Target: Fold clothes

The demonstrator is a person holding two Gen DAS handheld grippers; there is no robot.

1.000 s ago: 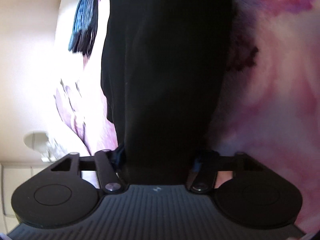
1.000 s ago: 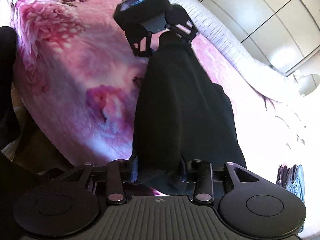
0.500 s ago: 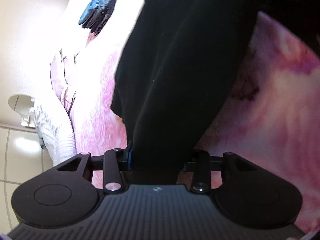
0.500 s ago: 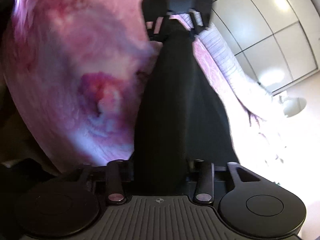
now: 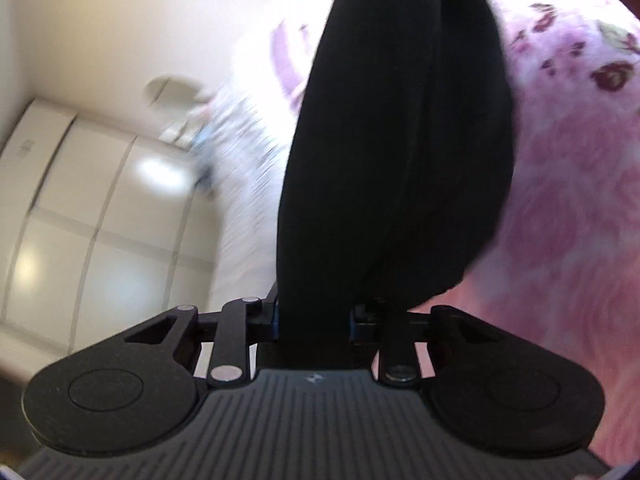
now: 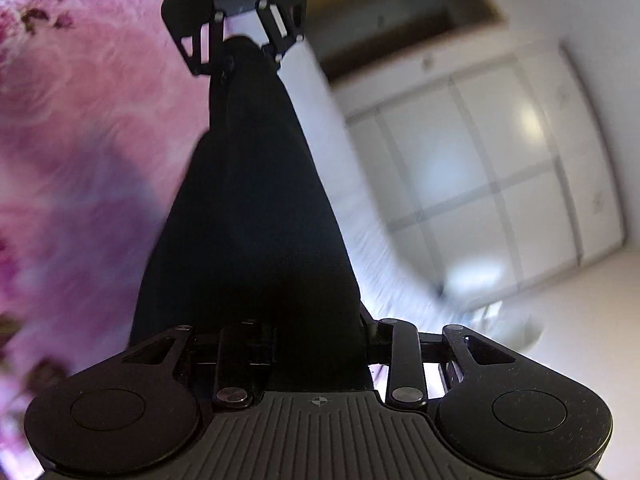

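Note:
A long black garment [image 5: 400, 140] hangs stretched between my two grippers above the pink flowered bed cover [image 5: 568, 168]. My left gripper [image 5: 314, 316] has one end of the cloth bunched between its jaws, which are closing on it. My right gripper [image 6: 316, 344] grips the other end of the black garment [image 6: 256, 220], and its jaws are also closing on the cloth. At the top of the right wrist view the left gripper [image 6: 240, 52] pinches the far end. The fingertips are hidden by the fabric in both views.
The pink bed cover [image 6: 80, 140] lies below and to one side. White striped bedding [image 5: 248, 152] runs along the bed's far edge. White wardrobe doors [image 6: 500, 180] and a pale wall stand beyond the bed. Both views are motion-blurred.
Both grippers rose with the black garment and rolled, lifting it off the bed. The wardrobe came into view on both sides. The jaws narrowed on the cloth.

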